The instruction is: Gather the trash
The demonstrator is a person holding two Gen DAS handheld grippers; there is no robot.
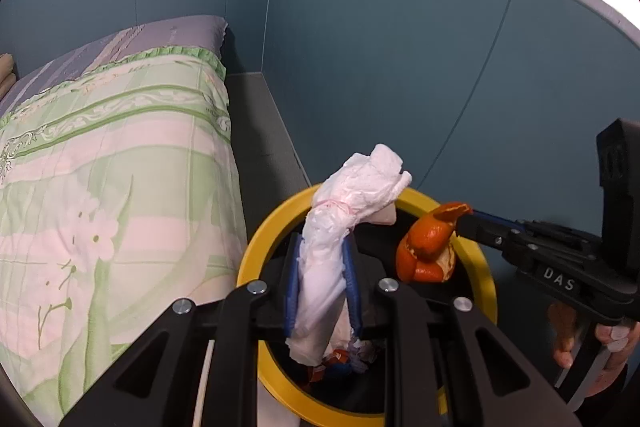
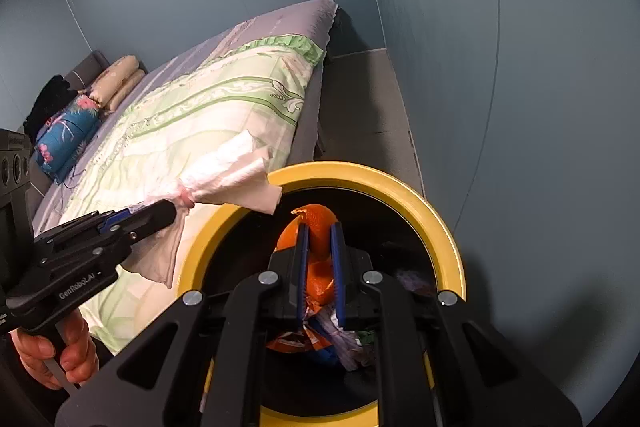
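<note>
Both tools angle down over the yellow-rimmed bin (image 2: 404, 187). The left gripper (image 1: 322, 283) is clamped on a crumpled white tissue (image 1: 352, 211) that sticks out past its blue pads, above the bin's near rim. To its right, the right gripper (image 2: 319, 267) pinches curled orange peel (image 1: 430, 247) over the dark opening, wrappers (image 2: 316, 341) below. A bed (image 2: 192, 115) with a green floral quilt stands left, along blue-grey walls (image 1: 400, 67).
</note>
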